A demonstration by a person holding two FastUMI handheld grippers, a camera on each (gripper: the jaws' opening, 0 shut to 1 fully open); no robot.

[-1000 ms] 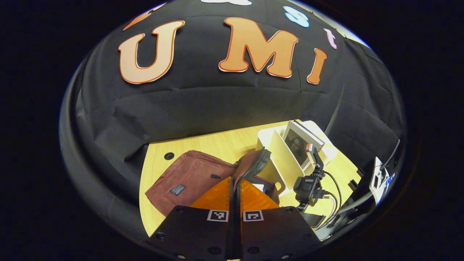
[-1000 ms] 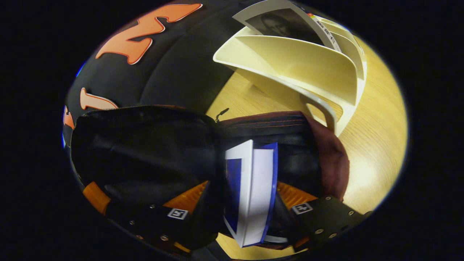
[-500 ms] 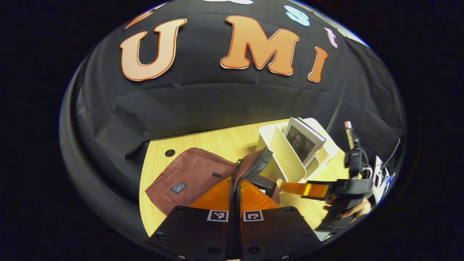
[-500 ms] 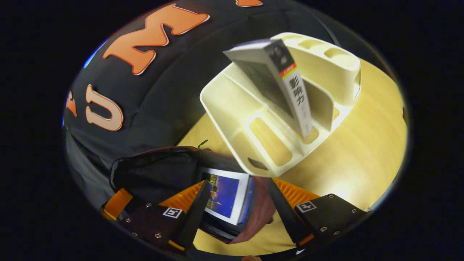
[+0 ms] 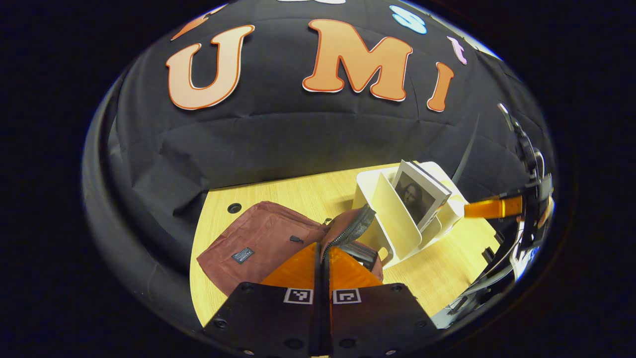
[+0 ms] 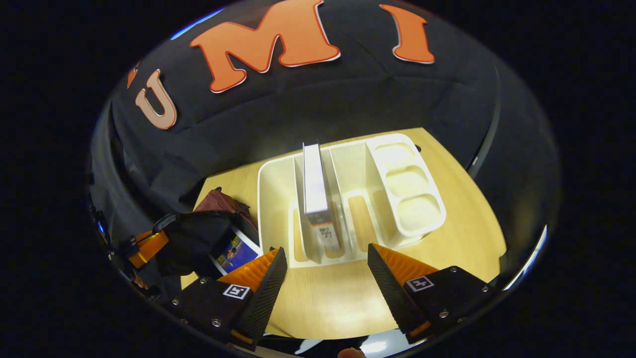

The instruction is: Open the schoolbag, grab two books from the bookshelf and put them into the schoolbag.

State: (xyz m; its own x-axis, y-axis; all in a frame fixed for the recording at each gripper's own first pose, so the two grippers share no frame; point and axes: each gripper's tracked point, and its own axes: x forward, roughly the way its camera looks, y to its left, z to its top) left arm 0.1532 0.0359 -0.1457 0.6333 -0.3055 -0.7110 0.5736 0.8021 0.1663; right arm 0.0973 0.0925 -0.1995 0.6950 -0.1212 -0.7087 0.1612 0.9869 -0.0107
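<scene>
The right gripper (image 6: 323, 278) is wide open and empty, above the table (image 6: 462, 219) facing the bookshelf (image 6: 348, 199), where one book (image 6: 315, 191) stands. The left gripper (image 5: 323, 278) is pinched on the schoolbag's (image 5: 258, 238) opened zipper edge. Another book (image 6: 233, 251) sits inside the schoolbag.

One schoolbag (image 5: 263, 238), one bookshelf (image 6: 348, 199), two books: one shelved (image 6: 315, 191), one bagged (image 6: 233, 253).

black grippers (image 6: 323, 278), ribbed orange fingers (image 6: 256, 268), apparently.
</scene>
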